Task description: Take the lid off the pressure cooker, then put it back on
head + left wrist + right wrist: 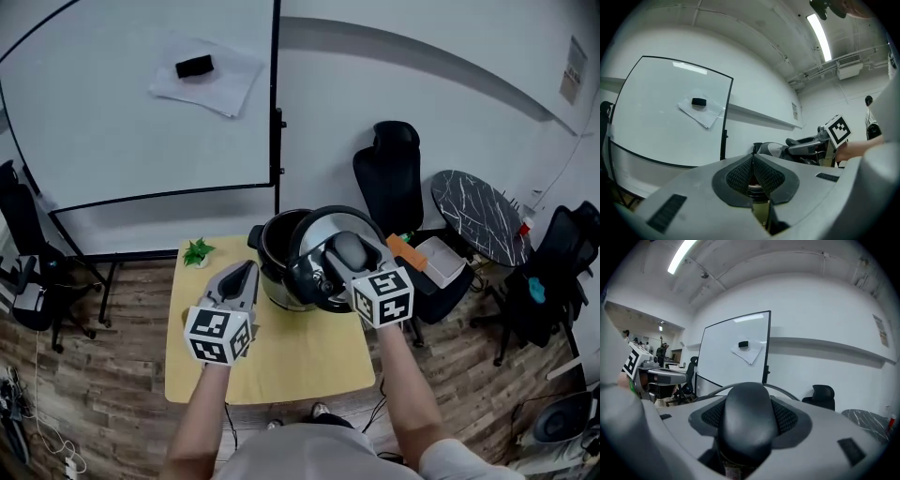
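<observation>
Yellow surface (281, 366) in front of whiteboard (131, 103). At its far edge: cooker pot (267, 246), uncovered. The lid (314, 232) hangs tilted over pot's right side, handle (747, 418) clamped in right tongs (349, 255). Just beside pot's left, left tongs (247, 272) pressed together, nothing between.

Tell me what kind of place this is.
Probably an office or meeting room, not a kitchen: a large whiteboard stands against the wall, a black swivel chair sits nearby, and the pressure cooker is on a small wooden table.
</observation>
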`<state>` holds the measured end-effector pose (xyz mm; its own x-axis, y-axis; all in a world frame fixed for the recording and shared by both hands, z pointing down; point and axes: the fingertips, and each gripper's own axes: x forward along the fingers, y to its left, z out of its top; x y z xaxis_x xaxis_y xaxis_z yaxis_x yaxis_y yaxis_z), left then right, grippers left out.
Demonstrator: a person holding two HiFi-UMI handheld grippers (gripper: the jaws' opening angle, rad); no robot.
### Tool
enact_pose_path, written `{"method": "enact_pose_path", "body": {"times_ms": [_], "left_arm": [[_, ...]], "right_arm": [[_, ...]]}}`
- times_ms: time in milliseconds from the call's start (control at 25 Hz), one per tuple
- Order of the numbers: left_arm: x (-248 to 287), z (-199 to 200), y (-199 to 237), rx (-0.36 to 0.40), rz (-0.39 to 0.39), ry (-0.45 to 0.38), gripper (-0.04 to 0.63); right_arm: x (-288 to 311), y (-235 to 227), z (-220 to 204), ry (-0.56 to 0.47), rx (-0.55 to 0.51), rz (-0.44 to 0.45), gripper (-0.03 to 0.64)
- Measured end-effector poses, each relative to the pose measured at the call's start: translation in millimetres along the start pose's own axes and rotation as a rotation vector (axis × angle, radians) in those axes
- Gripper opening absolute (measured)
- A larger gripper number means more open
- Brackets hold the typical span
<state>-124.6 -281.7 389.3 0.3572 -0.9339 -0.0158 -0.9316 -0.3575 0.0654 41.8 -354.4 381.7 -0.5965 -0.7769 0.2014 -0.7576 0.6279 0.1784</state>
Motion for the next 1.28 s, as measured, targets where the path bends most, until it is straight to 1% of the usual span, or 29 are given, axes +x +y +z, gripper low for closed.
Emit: {"method": "enact_pose_path", "body": {"times_ms": [200,600,800,960,1280], "left_arm": [[8.7,-5.7,9.4,-0.008,0.035,0.011,0.017],[21.1,-14.4,24.8,-0.014,0.086,0.03,0.017],[21.0,-18.7,30.2,-0.022,0.113,0.031,0.017],[20.3,-22.1,34.4,-0.027,0.126,0.036,0.017],[26.4,-27.9,33.1,-0.036,0.126,0.041,0.017]], "right_arm": [[38.5,-2.1,0.6,0.033,-0.01,0.068,0.276],[108.1,4.6,-7.9,0.142,0.004,0.178,0.276],[129.3,7.6,-16.5,0.215,0.029,0.224,0.276],[139.5,9.2,-23.5,0.278,0.027,0.246,0.276],[151.2,10.2,-31.1,0.344,0.035,0.27,0.276]]}}
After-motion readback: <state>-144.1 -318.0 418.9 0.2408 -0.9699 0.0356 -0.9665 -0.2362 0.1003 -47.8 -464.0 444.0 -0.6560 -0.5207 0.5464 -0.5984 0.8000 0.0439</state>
